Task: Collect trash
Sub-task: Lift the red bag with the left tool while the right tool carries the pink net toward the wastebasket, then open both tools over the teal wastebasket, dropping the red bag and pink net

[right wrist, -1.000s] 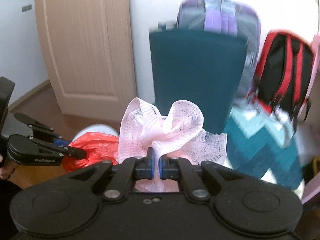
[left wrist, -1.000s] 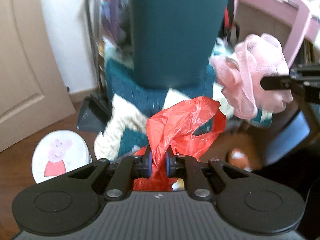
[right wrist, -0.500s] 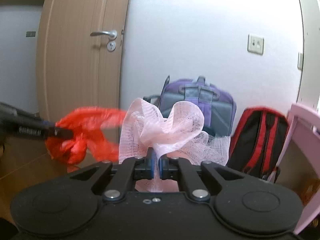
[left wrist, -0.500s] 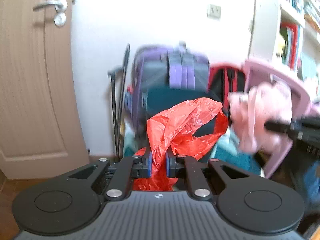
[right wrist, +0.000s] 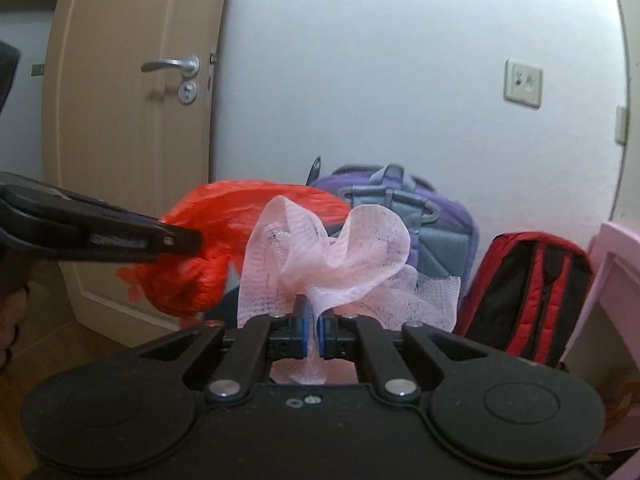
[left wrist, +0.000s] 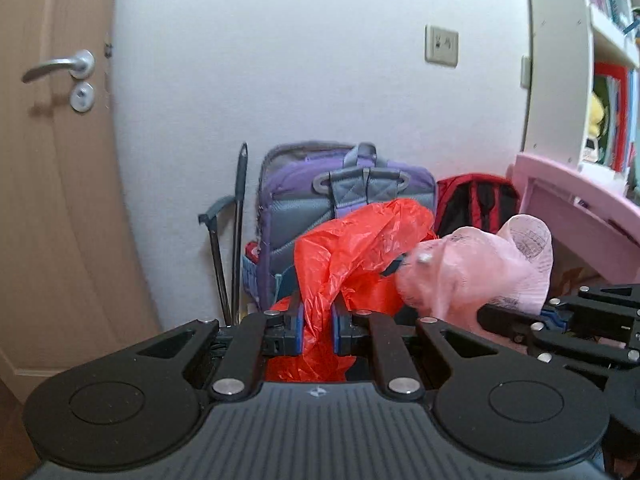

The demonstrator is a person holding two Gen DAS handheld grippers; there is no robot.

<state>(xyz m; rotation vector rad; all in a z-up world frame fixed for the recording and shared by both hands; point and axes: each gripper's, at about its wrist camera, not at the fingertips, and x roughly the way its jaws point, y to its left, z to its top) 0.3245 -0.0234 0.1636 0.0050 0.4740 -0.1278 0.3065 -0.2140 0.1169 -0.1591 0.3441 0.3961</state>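
Both loaded, mid-carry. Left gripper (left wrist: 316, 322) clamped on red bag (left wrist: 360, 240); right gripper (right wrist: 314, 330) clamped on pink mesh (right wrist: 332, 248). Both held up in front of purple backpack (right wrist: 424, 220), mesh just right of bag. No bin visible: find it next, then release.

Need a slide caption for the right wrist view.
Right gripper shut on pink mesh netting; left gripper alongside holds red plastic bag.
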